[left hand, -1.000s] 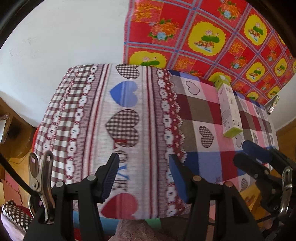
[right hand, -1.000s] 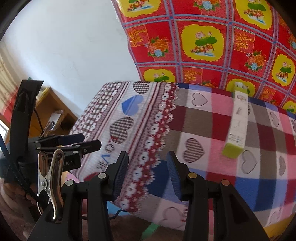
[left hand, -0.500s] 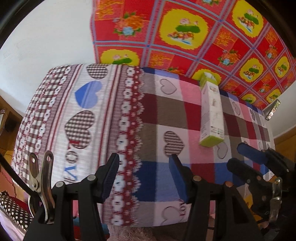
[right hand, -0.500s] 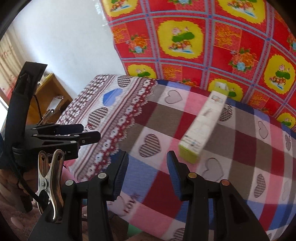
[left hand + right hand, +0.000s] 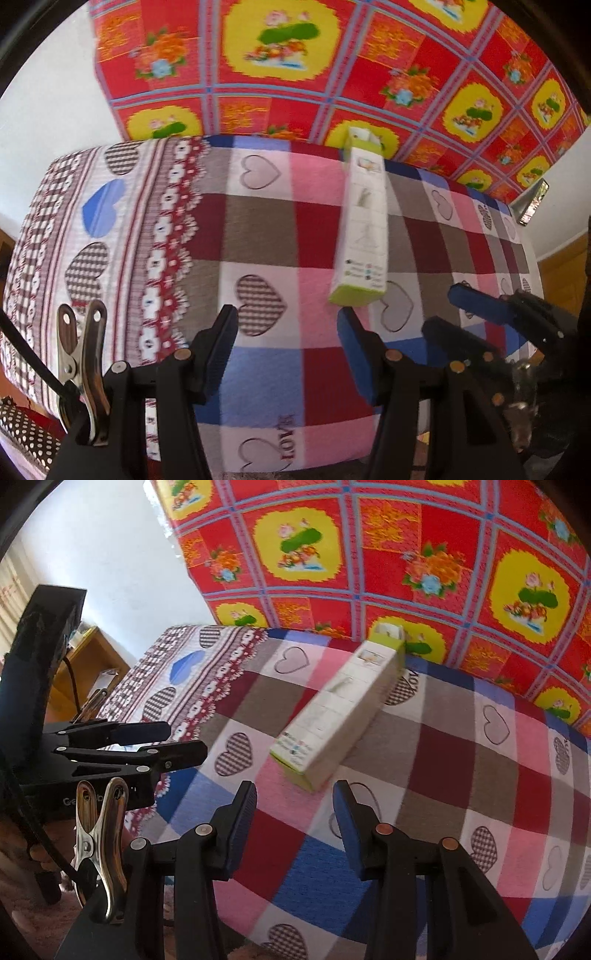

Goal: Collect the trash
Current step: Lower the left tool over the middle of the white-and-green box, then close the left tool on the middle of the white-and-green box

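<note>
Now both grippers are tilted steeply down over the bed (image 5: 258, 229), which a checked blanket with hearts covers. The left gripper (image 5: 284, 332) has its fingers (image 5: 221, 332) released, parted with only air between them, above a checked heart at the near part of the blanket. The right gripper (image 5: 293, 806) also has its fingers (image 5: 245, 808) apart and empty; they touch nothing. A long white carton (image 5: 340, 705) with green ends lies flat on the blanket, just beyond the right fingertips. Its long axis runs from the near edge toward the red flowered cloth (image 5: 406, 554) on the wall, and its open far end points at that cloth. In the left view the carton (image 5: 364, 221) lies ahead and slightly right.
</note>
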Demonstrator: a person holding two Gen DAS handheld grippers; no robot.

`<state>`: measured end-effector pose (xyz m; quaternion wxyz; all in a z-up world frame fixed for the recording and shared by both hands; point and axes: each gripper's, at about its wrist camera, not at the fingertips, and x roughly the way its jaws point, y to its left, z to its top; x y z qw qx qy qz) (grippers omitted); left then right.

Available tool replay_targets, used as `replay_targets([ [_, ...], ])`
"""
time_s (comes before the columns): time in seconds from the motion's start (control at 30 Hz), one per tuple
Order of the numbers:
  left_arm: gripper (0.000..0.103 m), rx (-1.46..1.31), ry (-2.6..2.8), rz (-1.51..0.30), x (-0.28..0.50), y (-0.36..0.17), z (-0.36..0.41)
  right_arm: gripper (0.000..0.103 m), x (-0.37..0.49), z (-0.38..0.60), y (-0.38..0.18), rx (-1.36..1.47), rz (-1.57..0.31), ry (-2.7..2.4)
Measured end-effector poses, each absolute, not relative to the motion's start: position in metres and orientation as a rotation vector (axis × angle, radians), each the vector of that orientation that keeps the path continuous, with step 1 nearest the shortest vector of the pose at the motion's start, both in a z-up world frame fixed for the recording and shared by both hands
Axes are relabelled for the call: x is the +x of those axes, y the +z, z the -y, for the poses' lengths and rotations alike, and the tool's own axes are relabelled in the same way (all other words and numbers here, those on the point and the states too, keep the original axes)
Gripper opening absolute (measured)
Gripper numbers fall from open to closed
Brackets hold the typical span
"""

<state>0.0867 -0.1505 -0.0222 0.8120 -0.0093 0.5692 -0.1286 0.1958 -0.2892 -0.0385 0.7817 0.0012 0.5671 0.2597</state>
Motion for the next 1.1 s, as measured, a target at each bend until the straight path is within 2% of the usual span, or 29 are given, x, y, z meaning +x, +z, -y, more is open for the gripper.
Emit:
replay_targets([
  [0.57,0.06,0.003,-0.351,-1.249,0.111,-0.037,0.212,0.044,0.222,0.343,-0.063,0.065,-1.29,0.485],
  [0.97,0.06,0.051,-0.321,-1.249,0.119,-0.061,0.227,0.044,0.235,0.361,-0.071,0.108,-1.302,0.442],
  [1.07,0.045,0.059,-0.324,-1.251,0.118,-0.064,0.225,0.044,0.235,0.361,-0.072,0.11,-1.304,0.446],
  [1.1,0.045,0.061,-0.326,-1.246,0.118,-0.063,0.224,0.044,0.235,0.36,-0.072,0.11,-1.303,0.448],
])
